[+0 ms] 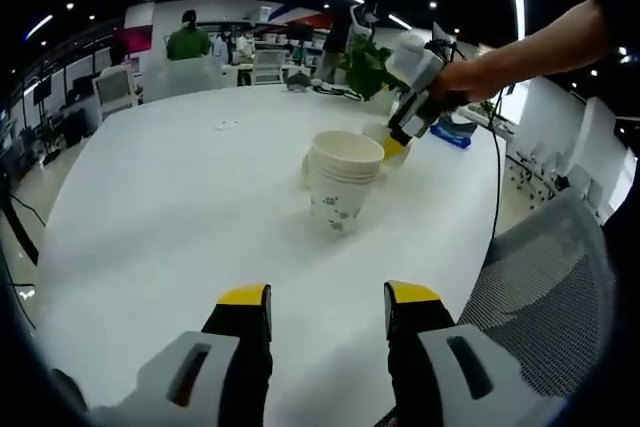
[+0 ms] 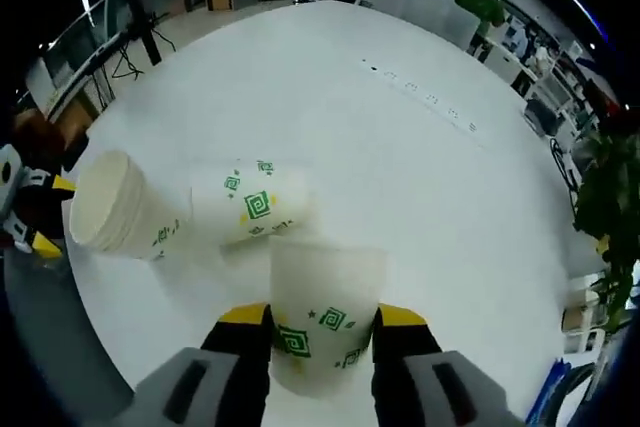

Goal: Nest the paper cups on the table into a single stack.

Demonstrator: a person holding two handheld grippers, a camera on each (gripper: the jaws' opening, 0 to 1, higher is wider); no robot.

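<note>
Right gripper view, fingers [image 2: 322, 325] clamp tapered paper cup [image 2: 324, 312], nested stack [image 2: 130, 209] nearby, left gripper [image 1: 328, 309] agape, holding nothing

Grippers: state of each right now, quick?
Left gripper: open, jaws apart, nothing between them, above the table.
Right gripper: shut on a paper cup, near the cup stack.
</note>
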